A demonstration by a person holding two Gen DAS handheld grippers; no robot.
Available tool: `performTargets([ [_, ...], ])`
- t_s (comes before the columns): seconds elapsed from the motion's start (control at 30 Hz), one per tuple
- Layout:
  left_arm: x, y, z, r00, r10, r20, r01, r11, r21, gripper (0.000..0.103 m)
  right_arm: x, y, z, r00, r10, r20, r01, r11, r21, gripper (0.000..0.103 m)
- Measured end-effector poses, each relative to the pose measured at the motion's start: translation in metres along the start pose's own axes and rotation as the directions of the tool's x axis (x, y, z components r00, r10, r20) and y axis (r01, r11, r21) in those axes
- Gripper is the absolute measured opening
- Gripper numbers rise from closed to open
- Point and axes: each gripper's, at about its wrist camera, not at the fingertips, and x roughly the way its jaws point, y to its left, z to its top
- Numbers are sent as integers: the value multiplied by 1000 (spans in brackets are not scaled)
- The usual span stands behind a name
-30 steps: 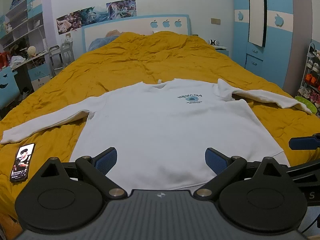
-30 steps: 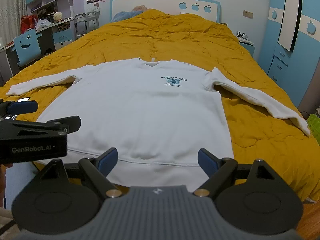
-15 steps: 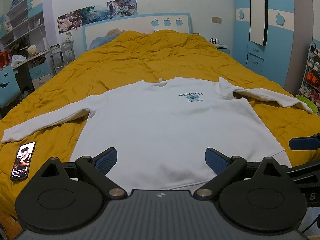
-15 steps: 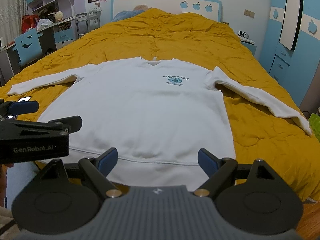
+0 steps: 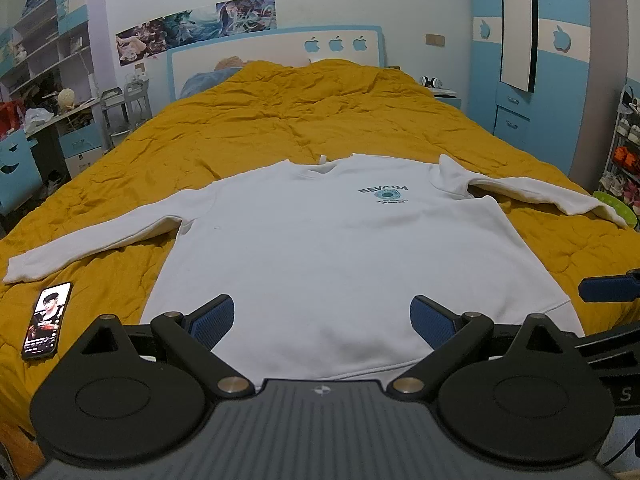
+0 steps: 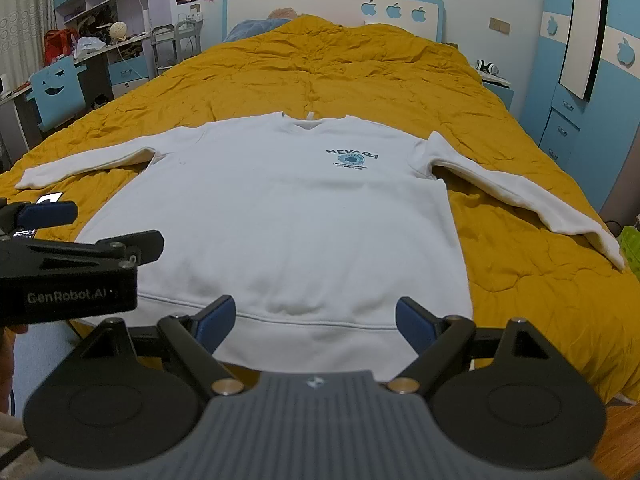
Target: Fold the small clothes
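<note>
Mustard-yellow quilt (image 5: 328, 120) covers a wide bed that fills both views, with a blue-and-white headboard (image 5: 276, 52) at the far end and a blue wardrobe (image 6: 592, 80) along the right wall. A white sweatshirt (image 5: 344, 248) lies flat, front up, on the near part of the quilt — sleeves spread out to either side, hem toward the cameras, a small teal print reading NEVADA on the chest. In the left wrist view the gripper body hides the middle of the hem; the right sleeve's cuff runs close to the quilt's edge. A phone (image 5: 46, 320) with a lit screen lies on the quilt just beside the left sleeve's cuff; in the right wrist view it is mostly hidden behind the other tool.

The left gripper (image 5: 322, 318) hovers over the hem, jaws spread wide and holding nothing. The right gripper (image 6: 314, 322) is likewise wide apart and empty above the hem. Shelves at far left are cluttered — their contents are hard to make out.
</note>
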Motion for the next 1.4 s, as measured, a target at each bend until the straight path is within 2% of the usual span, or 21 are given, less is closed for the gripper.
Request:
performTargets([
  [1.4, 2, 6, 1, 1000, -1, -18, 1, 1000, -14, 103, 2, -4, 2, 1000, 17, -19, -17, 1000, -2, 83],
])
